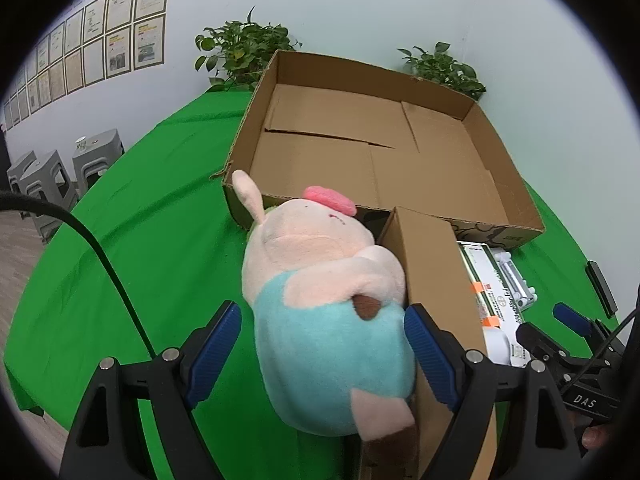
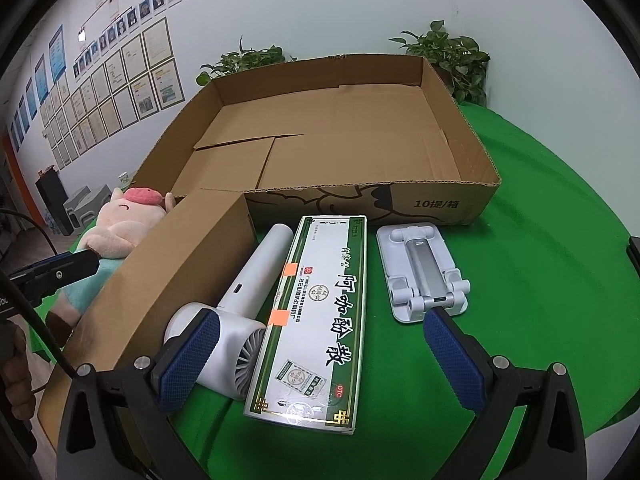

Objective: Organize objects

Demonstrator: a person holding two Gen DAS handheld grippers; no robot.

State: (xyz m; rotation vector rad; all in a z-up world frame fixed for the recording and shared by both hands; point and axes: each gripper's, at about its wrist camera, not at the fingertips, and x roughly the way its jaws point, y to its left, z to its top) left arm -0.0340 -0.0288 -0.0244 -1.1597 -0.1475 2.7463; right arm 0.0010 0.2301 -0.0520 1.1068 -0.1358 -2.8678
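A plush pig (image 1: 320, 304) in a teal shirt lies on the green cloth, against a small closed cardboard box (image 1: 436, 304). My left gripper (image 1: 320, 340) is open, its blue pads on either side of the pig's body, not pressing it. My right gripper (image 2: 320, 356) is open above a green-and-white medicine box (image 2: 316, 320), with a white hand-held fan (image 2: 236, 320) to its left and a white folding phone stand (image 2: 424, 272) to its right. The large open cardboard tray (image 2: 452, 204) behind them is empty. The pig also shows in the right wrist view (image 2: 120, 228).
The round table has a green cloth (image 1: 132, 240). Two potted plants (image 1: 244, 52) stand behind the tray by the wall. Grey stools (image 1: 52, 176) stand on the floor to the left. The right gripper shows at the right edge of the left wrist view (image 1: 576, 344).
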